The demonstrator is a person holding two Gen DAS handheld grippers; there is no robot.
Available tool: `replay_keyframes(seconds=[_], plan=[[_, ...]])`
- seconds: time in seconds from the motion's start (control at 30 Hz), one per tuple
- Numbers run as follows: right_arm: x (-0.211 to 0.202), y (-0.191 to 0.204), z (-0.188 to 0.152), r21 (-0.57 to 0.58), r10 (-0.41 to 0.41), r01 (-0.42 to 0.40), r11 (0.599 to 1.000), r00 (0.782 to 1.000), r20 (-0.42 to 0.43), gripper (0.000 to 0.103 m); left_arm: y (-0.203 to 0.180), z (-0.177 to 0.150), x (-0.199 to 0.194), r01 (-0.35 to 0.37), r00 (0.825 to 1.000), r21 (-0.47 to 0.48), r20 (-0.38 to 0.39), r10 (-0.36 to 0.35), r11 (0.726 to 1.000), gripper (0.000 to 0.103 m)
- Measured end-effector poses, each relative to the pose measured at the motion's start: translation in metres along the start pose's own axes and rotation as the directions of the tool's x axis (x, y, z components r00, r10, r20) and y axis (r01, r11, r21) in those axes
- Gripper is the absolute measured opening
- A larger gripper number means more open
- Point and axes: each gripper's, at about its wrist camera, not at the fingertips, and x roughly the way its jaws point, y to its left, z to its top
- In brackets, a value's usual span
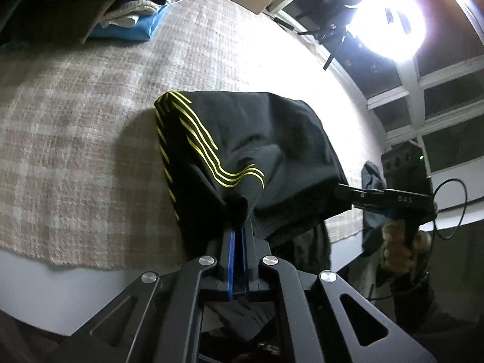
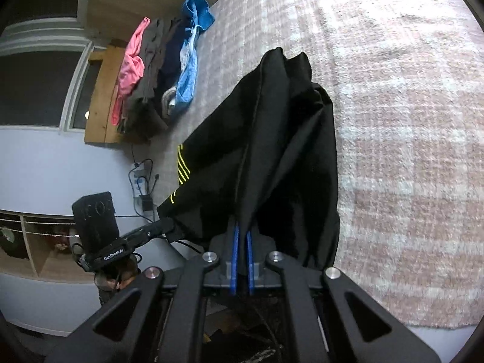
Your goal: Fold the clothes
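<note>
left gripper (image 1: 239,227): pinched shut on black garment (image 1: 257,139) | right gripper (image 2: 242,230): clamped on it too | garment: centre frame, hanging over the blanket (image 1: 75,115), likely lifted for spreading flat

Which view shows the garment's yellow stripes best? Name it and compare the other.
The left wrist view: the yellow stripes run unobstructed across the black garment. The right wrist view catches only a short stretch at the garment's left edge.
</note>
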Motion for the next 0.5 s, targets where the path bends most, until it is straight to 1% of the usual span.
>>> replay_keyframes(seconds=[0.03,0.1,0.23,0.27,0.3,0.33,0.37,0.43,0.5], plan=[[-0.004,0.0,-0.004,0.008,0.009,-0.009,1.0,1.0,-0.001,0.005,-0.001,-0.003,-0.004,0.016,1.0,-0.008,-0.003,-0.016,1.0,0.003],[-0.015,0.003,-0.016,0.003,0.023,-0.023,1.0,1.0,-0.001,0.005,-0.005,-0.015,-0.008,0.02,1.0,-0.002,-0.008,-0.02,1.0,0.003],[-0.026,0.002,-0.048,-0.03,-0.034,0.033,0.999,0.999,-0.007,0.005,-0.014,-0.04,-0.016,0.017,1.0,0.019,-0.017,-0.017,1.0,0.003],[-0.028,0.002,-0.055,-0.038,-0.05,0.05,0.998,0.999,-0.009,0.005,-0.013,-0.048,-0.013,0.006,1.0,0.018,-0.029,-0.006,1.0,0.003],[-0.026,0.0,-0.063,-0.05,-0.079,0.078,0.996,0.997,-0.02,0.005,-0.01,-0.055,-0.007,-0.004,0.999,0.017,-0.049,0.005,1.0,0.003],[-0.018,-0.005,-0.069,-0.059,-0.11,0.107,0.993,0.993,-0.05,0.005,-0.006,-0.063,0.002,-0.012,0.997,0.011,-0.08,0.013,1.0,0.003],[-0.01,-0.009,-0.073,-0.057,-0.117,0.112,0.992,0.989,-0.09,0.005,-0.001,-0.071,0.012,-0.02,0.993,0.001,-0.115,0.02,1.0,0.003],[0.003,-0.016,-0.079,-0.057,-0.137,0.129,0.99,0.978,-0.158,0.008,0.007,-0.08,0.02,-0.076,0.985,-0.007,-0.154,0.074,0.997,0.005],[-0.008,-0.009,-0.081,-0.097,-0.162,0.149,0.984,0.975,-0.149,0.013,0.011,-0.081,0.01,-0.091,0.985,-0.015,-0.147,0.087,0.996,0.007]])
